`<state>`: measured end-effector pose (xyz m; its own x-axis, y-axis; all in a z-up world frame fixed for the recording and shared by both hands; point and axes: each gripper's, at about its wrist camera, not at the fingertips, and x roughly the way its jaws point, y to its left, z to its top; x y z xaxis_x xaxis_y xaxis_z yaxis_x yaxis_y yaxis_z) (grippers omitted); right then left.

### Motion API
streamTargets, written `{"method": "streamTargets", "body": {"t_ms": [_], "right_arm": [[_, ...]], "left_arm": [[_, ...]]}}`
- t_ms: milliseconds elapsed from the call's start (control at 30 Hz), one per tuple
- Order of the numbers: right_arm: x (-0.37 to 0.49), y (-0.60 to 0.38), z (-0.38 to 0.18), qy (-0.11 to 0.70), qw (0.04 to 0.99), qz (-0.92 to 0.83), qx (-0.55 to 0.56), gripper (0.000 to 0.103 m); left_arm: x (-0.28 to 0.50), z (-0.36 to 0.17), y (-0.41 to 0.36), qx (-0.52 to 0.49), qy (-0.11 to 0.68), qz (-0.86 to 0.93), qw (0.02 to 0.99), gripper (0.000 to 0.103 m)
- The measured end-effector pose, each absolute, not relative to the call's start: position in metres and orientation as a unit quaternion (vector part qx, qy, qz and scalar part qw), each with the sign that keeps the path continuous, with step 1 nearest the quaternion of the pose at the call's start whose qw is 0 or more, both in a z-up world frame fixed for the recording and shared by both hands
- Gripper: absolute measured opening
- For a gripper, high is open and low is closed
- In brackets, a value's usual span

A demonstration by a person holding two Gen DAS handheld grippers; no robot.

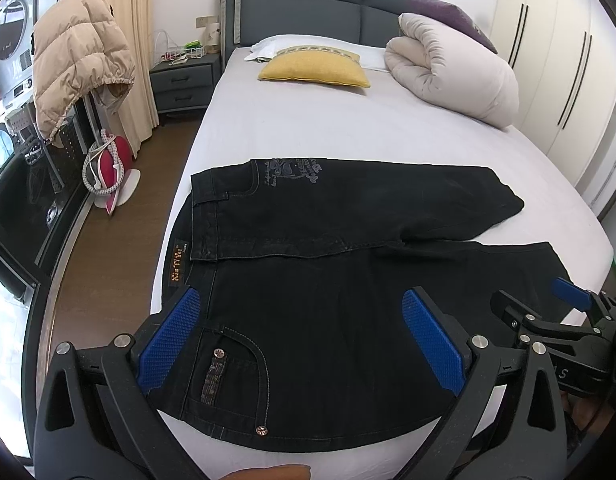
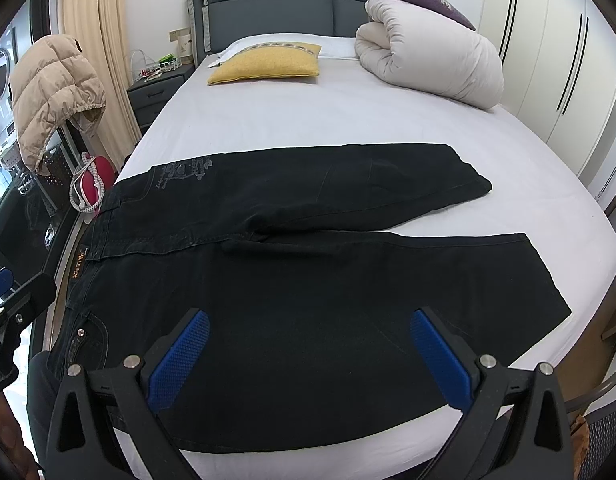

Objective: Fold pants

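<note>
Black jeans (image 1: 316,272) (image 2: 308,280) lie flat on the white bed sheet, waistband at the left and both legs spread toward the right in a narrow V. My left gripper (image 1: 304,336) hovers open above the waist and front pocket, blue pads wide apart, nothing between them. My right gripper (image 2: 308,356) is open too, hanging over the near leg's thigh. In the left wrist view the right gripper (image 1: 548,312) shows at the right edge, over the near leg's hem. The left gripper's body (image 2: 4,300) appears at the left edge of the right wrist view.
A yellow pillow (image 1: 314,70) and a rolled cream duvet (image 1: 452,76) sit at the head of the bed (image 1: 308,128). A puffer jacket (image 1: 80,60) hangs at the left over the wooden floor, near a nightstand (image 1: 186,82). White wardrobes (image 1: 568,64) line the right side.
</note>
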<state>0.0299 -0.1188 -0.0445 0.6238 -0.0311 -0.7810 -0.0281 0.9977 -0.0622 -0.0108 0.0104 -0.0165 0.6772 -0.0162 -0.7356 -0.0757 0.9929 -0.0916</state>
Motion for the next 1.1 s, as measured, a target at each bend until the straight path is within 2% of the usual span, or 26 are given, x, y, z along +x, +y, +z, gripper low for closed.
{"method": "streamTargets", "body": {"t_ms": [1100], "right_arm": [[0.029,-0.112,-0.051,0.437,0.899,0.000,-0.035,0.103]], "left_arm": [[-0.006,-0.026,0.018,-0.060,0.405,0.019,0.912,0.103]]}}
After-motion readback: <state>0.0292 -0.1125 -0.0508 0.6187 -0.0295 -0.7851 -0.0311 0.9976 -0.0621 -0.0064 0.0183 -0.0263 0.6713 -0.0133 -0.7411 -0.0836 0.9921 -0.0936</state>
